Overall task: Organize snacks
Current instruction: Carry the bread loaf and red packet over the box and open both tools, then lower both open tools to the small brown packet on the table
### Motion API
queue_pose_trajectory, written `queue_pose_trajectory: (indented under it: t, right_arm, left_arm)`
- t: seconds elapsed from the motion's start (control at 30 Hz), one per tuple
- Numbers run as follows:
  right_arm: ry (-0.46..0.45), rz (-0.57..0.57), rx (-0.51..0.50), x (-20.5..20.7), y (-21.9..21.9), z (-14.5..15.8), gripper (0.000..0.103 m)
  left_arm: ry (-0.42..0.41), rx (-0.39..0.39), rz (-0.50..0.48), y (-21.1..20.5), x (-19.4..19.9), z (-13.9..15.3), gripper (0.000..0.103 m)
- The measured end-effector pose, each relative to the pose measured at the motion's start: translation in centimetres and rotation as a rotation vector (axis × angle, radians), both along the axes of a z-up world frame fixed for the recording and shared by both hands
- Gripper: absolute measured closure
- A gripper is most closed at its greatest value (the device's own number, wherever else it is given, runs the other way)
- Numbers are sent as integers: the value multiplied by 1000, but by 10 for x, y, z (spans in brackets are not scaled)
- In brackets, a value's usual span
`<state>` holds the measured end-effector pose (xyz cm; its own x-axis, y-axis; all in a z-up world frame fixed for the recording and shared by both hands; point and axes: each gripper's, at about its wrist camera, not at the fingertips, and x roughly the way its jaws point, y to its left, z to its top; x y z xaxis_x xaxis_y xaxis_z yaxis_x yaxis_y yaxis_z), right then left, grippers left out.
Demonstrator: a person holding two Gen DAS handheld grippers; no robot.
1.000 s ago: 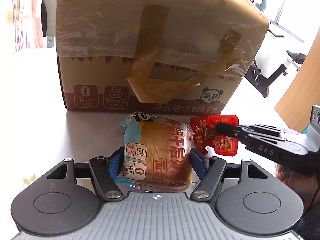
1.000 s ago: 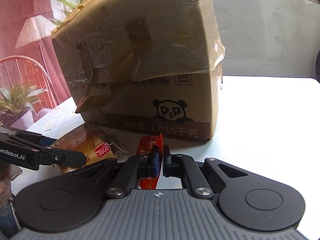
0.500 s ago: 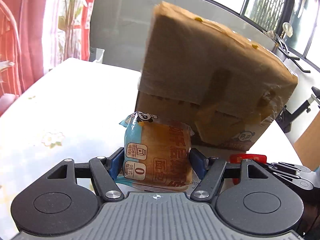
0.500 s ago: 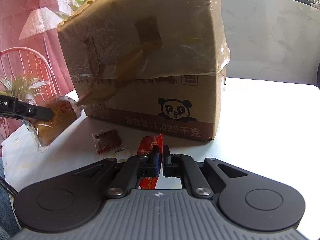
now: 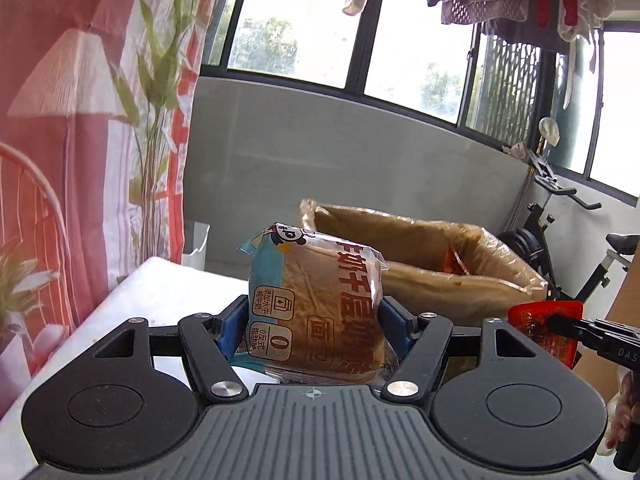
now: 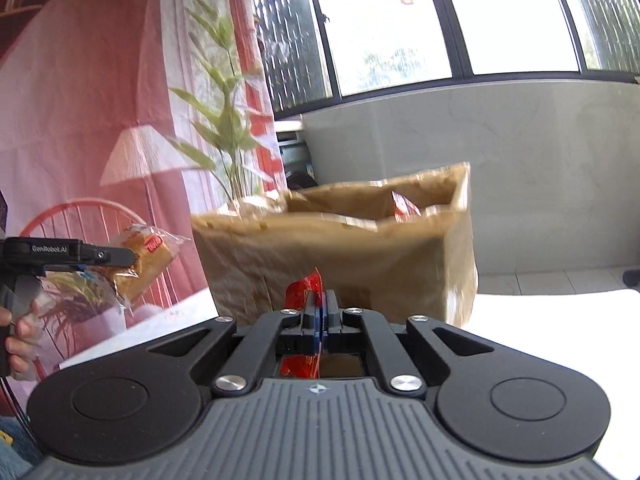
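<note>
My left gripper (image 5: 314,320) is shut on a wrapped bread pack (image 5: 316,304) with a teal edge and red lettering, held up in the air. It also shows in the right wrist view (image 6: 148,256). My right gripper (image 6: 321,312) is shut on a thin red snack packet (image 6: 302,292), seen too in the left wrist view (image 5: 546,330). The open cardboard box (image 5: 420,264) stands ahead of both grippers, at about their height or a little lower. A red packet (image 6: 404,208) lies inside the box (image 6: 340,256).
The white table (image 5: 168,292) runs under the box. A pink curtain with plant print (image 5: 80,120) hangs at the left. An exercise bike (image 5: 576,240) stands behind the box at the right. Windows and a grey wall are beyond.
Both grippers have risen with their snacks from table level to about the height of the box's open top. The box's inside now shows. The small packet left on the table is out of view.
</note>
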<state>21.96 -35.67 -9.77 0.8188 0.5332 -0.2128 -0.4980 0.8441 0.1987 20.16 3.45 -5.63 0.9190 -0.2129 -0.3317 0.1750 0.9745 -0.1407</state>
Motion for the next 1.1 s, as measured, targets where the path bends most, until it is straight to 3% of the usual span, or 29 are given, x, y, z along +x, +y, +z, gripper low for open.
queue_pose_trajectory:
  t: [0.13, 0.3, 0.57, 0.63, 0.67, 0.7, 0.73, 0.9, 1.1]
  right_arm:
    - [-98, 18, 24, 11, 6, 41, 101]
    - [-124, -2, -11, 52, 24, 71, 101]
    - [100, -43, -2, 138, 58, 56, 100]
    - [131, -69, -37, 146, 67, 52, 96]
    - [136, -87, -49, 147, 69, 50, 81]
    - [141, -112, -61, 147, 69, 48, 60]
    - [140, -135, -66, 145, 68, 47, 54]
    - [110, -123, -56, 124, 55, 45, 55]
    - [18, -127, -68, 74, 49, 46, 55]
  left_arm:
    - [-89, 27, -64, -21, 19, 31, 31]
    - [-80, 18, -127, -45, 71, 46, 31]
    - [23, 71, -115, -82, 155, 18, 31]
    - [78, 83, -128, -85, 174, 8, 30]
    - [102, 78, -137, -84, 179, 2, 29]
    - [111, 72, -147, -84, 182, -1, 28]
    - [111, 64, -149, -81, 182, -5, 25]
    - [72, 27, -166, -56, 168, -9, 20]
    - [52, 36, -246, -36, 123, -2, 27]
